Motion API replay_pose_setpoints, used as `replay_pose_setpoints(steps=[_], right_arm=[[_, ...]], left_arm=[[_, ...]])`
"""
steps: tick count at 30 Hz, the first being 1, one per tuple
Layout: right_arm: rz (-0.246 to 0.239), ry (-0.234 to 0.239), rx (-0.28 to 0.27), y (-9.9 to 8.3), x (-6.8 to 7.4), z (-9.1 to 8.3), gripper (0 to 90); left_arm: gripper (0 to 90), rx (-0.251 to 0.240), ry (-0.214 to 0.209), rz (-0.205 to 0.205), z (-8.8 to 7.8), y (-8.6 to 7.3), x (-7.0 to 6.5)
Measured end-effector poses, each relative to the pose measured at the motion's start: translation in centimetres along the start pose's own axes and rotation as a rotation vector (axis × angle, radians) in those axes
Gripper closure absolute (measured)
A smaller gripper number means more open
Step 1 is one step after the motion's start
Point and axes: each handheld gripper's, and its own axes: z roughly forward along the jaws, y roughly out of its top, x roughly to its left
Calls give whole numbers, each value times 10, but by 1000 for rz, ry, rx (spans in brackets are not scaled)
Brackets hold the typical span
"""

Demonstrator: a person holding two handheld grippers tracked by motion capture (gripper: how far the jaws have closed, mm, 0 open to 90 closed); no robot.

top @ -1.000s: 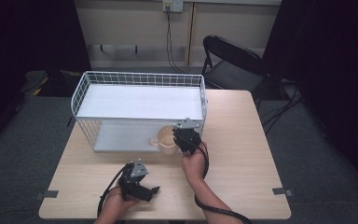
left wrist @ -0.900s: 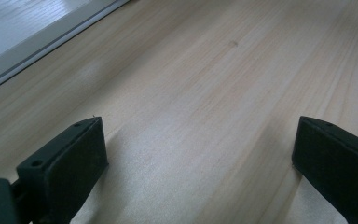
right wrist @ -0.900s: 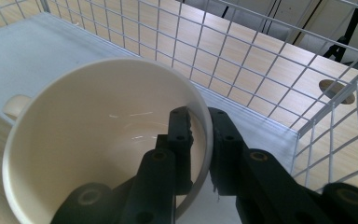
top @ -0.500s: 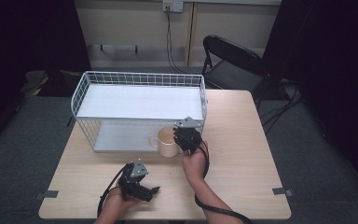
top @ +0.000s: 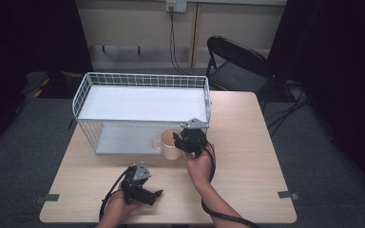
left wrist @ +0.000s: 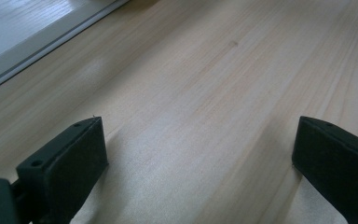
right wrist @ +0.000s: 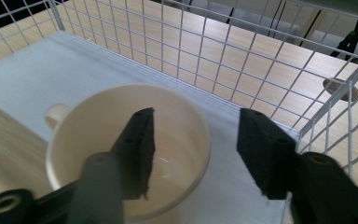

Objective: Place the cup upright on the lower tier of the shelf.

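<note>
Change: the cup (top: 170,144) has been drawn slightly outward from under the wire rack (top: 142,102) toward the table's (top: 261,156) near edge.
Right gripper (top: 184,141): jaws apart, one inside the cup, one outside its rim; no clamping is seen.
Left gripper (top: 153,194): jaws apart, rested near the table's near edge, apparently idle.
Cup: upright, mouth up, axis vertical, handle pointed toward the table's left edge.
</note>
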Motion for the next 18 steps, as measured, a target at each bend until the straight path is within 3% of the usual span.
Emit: replay_pose_setpoints(steps=[5,12,13,18], right_arm=[[21,33,-9,-1,0,-7,315],[19,66,-19,-3,0,-14,235],[27,91,-9,-3,1,-15,205],[15,105,-4,-4,5,-18,181]], left_arm=[[25,0,0,0,0,0,0],[25,0,1,0,0,0,0],[25,0,1,0,0,0,0],[25,0,1,0,0,0,0]])
